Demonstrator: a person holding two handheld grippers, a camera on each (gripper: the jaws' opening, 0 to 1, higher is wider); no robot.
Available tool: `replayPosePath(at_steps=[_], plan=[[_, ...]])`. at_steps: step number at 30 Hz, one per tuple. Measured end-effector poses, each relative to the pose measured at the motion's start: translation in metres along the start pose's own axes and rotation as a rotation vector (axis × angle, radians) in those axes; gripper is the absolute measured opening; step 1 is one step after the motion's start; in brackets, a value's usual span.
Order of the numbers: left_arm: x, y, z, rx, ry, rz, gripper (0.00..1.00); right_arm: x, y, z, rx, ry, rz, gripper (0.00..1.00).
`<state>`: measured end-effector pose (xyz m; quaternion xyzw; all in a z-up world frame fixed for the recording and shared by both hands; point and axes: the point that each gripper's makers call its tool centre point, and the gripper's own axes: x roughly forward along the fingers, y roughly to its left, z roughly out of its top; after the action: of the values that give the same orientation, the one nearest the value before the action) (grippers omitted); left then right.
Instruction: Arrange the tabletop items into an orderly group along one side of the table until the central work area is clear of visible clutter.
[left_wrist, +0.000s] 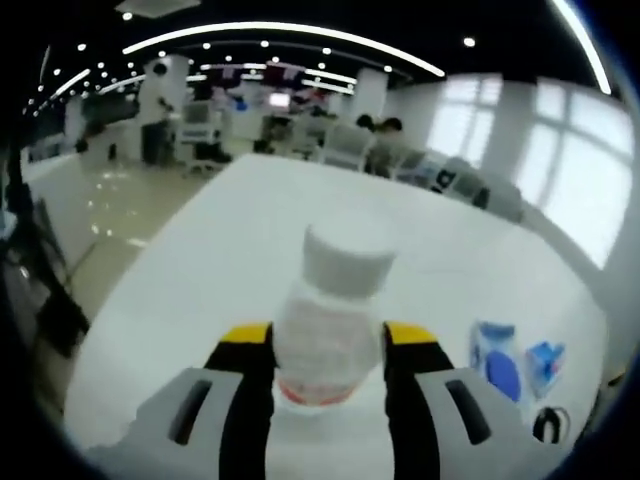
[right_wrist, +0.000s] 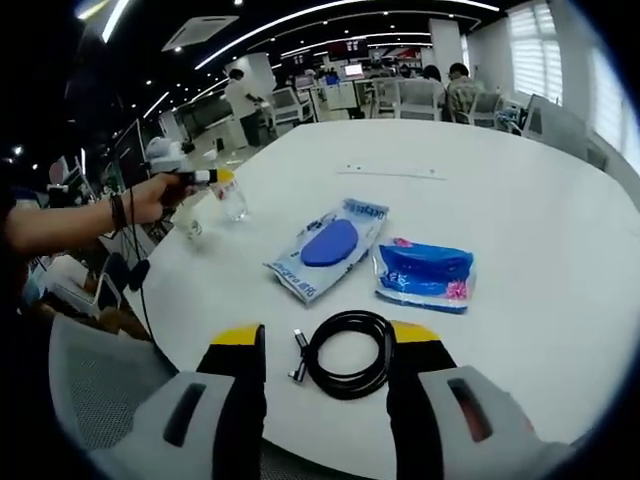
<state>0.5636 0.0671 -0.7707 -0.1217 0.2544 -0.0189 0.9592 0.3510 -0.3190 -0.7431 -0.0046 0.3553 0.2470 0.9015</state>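
At the left of the white round worktop (right_wrist: 560, 230), the left gripper (left_wrist: 328, 350) clamps a clear plastic bottle with a white cap (left_wrist: 335, 320), held near that edge, so carrying it to the grouping side looks like the step in hand. Further right lie a flat packet with a blue oval (right_wrist: 328, 247) and a blue plastic pouch (right_wrist: 425, 272), close together. The right gripper (right_wrist: 325, 345) stands wide around a coiled black cable (right_wrist: 348, 352), not yet closed; pinching it likely comes next.
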Motion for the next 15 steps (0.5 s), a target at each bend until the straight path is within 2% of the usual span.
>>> replayPosePath(at_steps=[15], plan=[[-0.049, -0.002, -0.024, 0.031, -0.013, 0.059, 0.38, 0.007, 0.012, -0.007, -0.016, 0.004, 0.053, 0.48]])
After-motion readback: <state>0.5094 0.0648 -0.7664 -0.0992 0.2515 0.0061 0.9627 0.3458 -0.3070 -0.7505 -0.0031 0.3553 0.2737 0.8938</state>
